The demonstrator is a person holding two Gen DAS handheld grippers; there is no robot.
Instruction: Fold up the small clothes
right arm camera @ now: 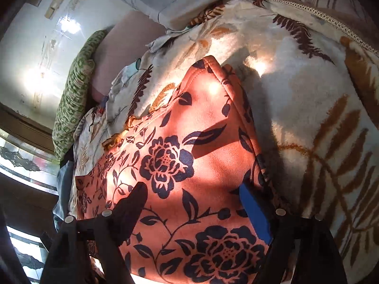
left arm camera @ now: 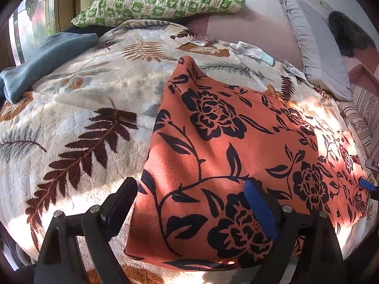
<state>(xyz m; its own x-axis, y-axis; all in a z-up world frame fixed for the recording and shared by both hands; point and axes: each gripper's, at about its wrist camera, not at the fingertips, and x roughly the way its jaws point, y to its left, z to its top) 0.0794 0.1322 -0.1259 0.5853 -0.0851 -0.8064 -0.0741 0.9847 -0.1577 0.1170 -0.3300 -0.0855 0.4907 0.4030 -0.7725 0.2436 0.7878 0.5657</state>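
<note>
A soft orange floral-print garment (left arm camera: 227,146) lies flat at center frame on a plush leaf-patterned blanket (left arm camera: 78,108), with the left gripper (left arm camera: 191,194) and right gripper (right arm camera: 191,196) both spread apart above it.

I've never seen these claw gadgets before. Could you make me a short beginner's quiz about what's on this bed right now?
1. True or false: the orange flowered garment lies on a fern-print blanket.
2. Multiple choice: the left claw is (A) shut on the garment, (B) open over the garment's near edge, (C) holding a pillow.
3. Fill in: the pillow at the far end of the bed, the checked pillow, is white and ____.

Key:
1. True.
2. B. Its fingers stand wide apart, as do those of the right claw.
3. Green.
</note>
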